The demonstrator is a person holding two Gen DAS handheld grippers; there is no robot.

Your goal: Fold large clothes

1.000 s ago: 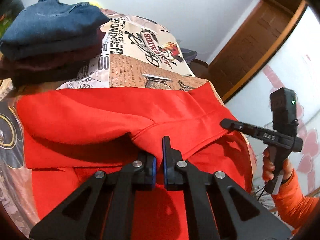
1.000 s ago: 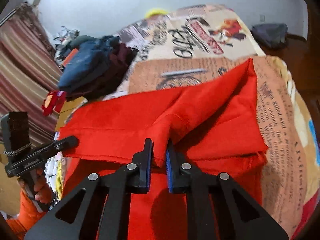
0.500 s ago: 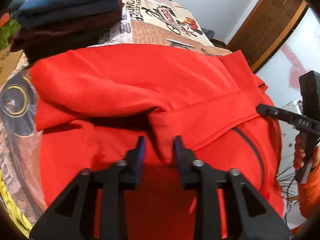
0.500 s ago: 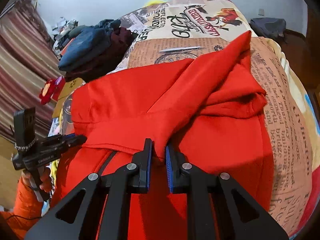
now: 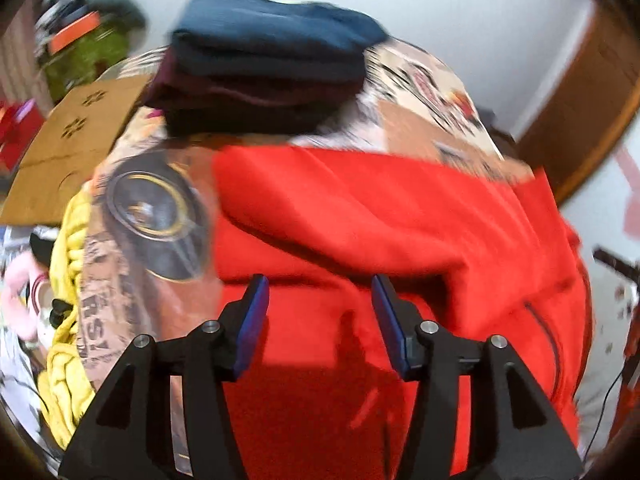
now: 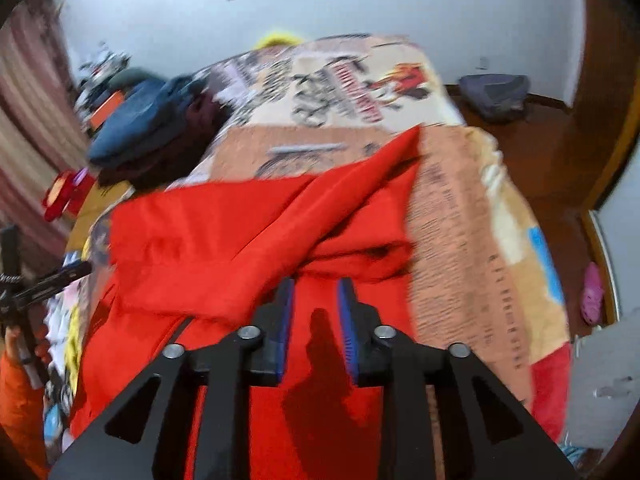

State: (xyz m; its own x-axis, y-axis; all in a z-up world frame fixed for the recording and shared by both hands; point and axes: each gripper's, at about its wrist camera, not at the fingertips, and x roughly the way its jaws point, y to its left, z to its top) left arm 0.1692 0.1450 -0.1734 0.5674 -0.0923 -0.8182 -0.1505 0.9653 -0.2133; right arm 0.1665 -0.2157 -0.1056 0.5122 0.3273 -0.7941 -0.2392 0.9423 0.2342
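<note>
A large red garment [image 5: 380,220] lies on the printed bedspread [image 5: 160,220], its upper part folded over the lower. In the left wrist view my left gripper [image 5: 318,292] hovers over the garment's left side, its jaws opening and nothing between the blue pads. The same red garment [image 6: 240,232] fills the right wrist view, one corner pointing up the bed. My right gripper [image 6: 316,292] is above its lower part, jaws opening, and the cloth is free of them. The left gripper [image 6: 76,270] also shows at the left edge of that view, held by a hand.
A stack of folded clothes [image 5: 272,60], blue on top of maroon and dark ones, sits on the bed beyond the red garment. A cardboard box [image 5: 68,148] and clutter stand left of the bed. A yellow blanket [image 5: 64,340] hangs at the bed's left edge.
Both grippers held a fold of the red cloth a second ago. Each has let go and opened, the left one first and wider, and it has swung left. The fold now lies flat.
</note>
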